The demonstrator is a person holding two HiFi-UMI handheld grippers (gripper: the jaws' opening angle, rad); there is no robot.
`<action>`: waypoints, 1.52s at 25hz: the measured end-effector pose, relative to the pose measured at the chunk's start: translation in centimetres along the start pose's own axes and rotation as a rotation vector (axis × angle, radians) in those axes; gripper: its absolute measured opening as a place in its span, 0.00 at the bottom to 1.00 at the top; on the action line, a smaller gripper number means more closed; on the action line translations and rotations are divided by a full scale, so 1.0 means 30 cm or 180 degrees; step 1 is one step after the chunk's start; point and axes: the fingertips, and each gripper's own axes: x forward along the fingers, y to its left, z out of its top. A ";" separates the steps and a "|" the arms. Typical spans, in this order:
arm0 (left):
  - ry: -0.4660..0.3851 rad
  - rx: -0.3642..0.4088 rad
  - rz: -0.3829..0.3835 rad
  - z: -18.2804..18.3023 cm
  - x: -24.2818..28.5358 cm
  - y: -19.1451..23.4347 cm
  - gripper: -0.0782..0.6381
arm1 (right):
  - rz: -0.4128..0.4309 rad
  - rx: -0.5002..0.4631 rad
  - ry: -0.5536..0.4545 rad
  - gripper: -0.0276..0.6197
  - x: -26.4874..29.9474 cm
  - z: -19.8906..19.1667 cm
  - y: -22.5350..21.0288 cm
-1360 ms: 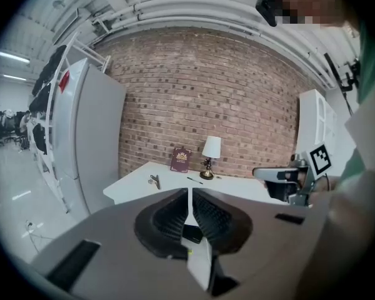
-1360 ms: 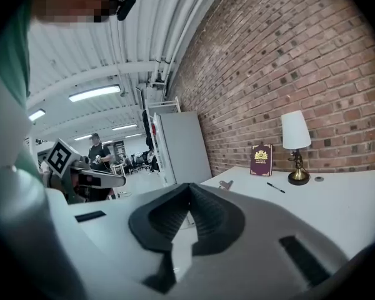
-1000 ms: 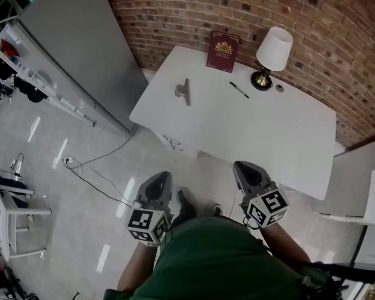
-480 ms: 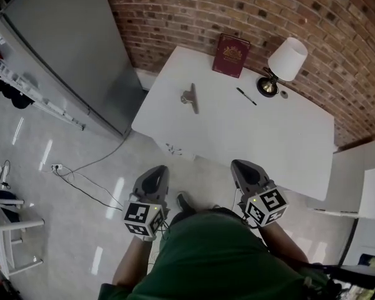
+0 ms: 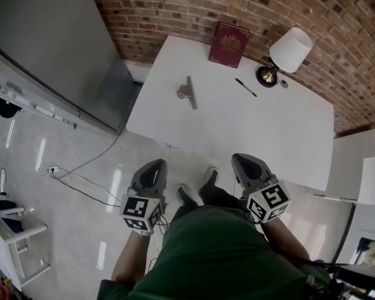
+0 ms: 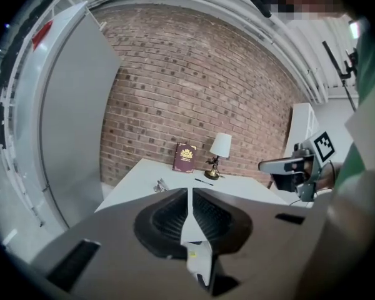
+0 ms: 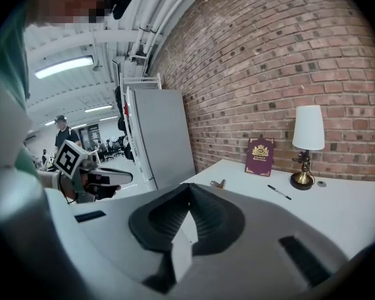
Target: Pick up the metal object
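Both handheld tools are closed and empty as the person stands at the near edge of a white table [image 5: 269, 130]. The left gripper [image 5: 155, 165] has its dark ribbed pads pressed tip to tip, with nothing between them. The right gripper [image 5: 242, 160] has its jaws drawn together the same way, also with nothing in them. In the head view the two are held side by side and point toward the table, neither touching anything on it. The metal object [image 5: 187, 92], a slim bar with a small clip-like part on one side, lies flat near the table's left edge. It is well apart from both tools, at about 1 o'clock from the left gripper and about 11 o'clock from the right. Each gripper view shows it small on the tabletop beyond the closed tips. A dark red book [image 5: 229, 44] stands against the brick wall [image 5: 337, 17] at the object's 1 o'clock. A black pen [image 5: 245, 87] lies at its 3 o'clock, with a white-shaded lamp [image 5: 286, 54] beyond. Compared with a second ago, the object has not shifted on the table and both grippers are closed as before. The grey cabinet [image 5: 50, 42] now fills more of the frame at 10 o'clock, and both shoes [image 5: 199, 189] show between the grippers where only one showed before.
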 end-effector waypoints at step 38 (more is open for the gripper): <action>0.1854 0.2205 -0.0470 0.017 0.852 0.128 0.47 | -0.0029 0.0586 0.0022 0.05 0.354 0.066 -0.647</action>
